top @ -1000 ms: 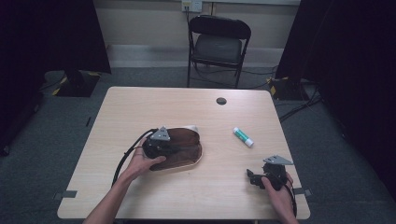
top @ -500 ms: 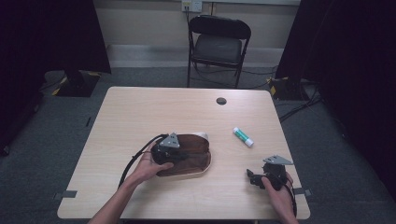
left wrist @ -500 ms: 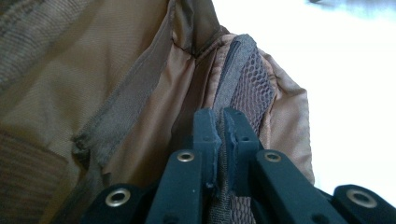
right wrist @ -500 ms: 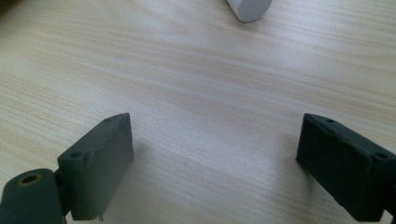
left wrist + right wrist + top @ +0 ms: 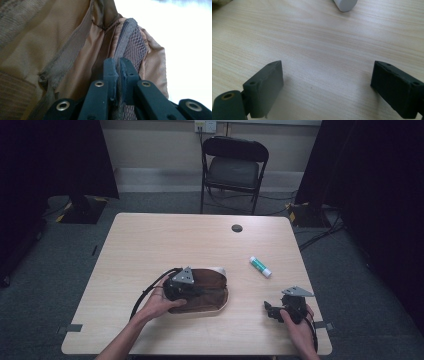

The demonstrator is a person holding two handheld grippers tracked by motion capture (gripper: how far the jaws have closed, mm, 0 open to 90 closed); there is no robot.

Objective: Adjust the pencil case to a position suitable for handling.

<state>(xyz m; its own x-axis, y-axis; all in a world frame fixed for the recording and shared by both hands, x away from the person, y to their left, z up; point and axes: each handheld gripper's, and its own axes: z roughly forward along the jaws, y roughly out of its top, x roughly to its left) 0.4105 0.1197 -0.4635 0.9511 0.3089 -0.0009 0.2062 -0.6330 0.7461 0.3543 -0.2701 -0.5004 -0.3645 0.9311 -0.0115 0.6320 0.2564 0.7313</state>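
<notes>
High view, landmark: brown pouch [image 5: 202, 292] lies on the bench [image 5: 150, 245], near its front edge and left of centre, long axis running left to right across the bench.
Left tool: [image 5: 192, 287] sits on the pouch's left half, pointing right along that long axis; in the left gripper view its jaws are pinched together on the pouch's fabric edge [image 5: 126, 47] beside the mesh lining.
Right tool: [image 5: 272, 311] rests on the bench well to the right of the pouch, near the front right corner; in the right gripper view its jaws stand wide apart with nothing between them, bare wood under them.
Glue stick: [image 5: 261, 266] lies to the right of the pouch and a little farther back, apart from it, tilted diagonally; its white end [image 5: 345, 4] shows ahead of the right tool.
Nearer hand: the right tool is clearly closer to the glue stick than the left, which is occupied with the pouch.
Key relation: the stick lies ahead of the right tool, and the pouch's opening faces right toward it, so I judge that the right hand fetches while the left holds the mouth.
</notes>
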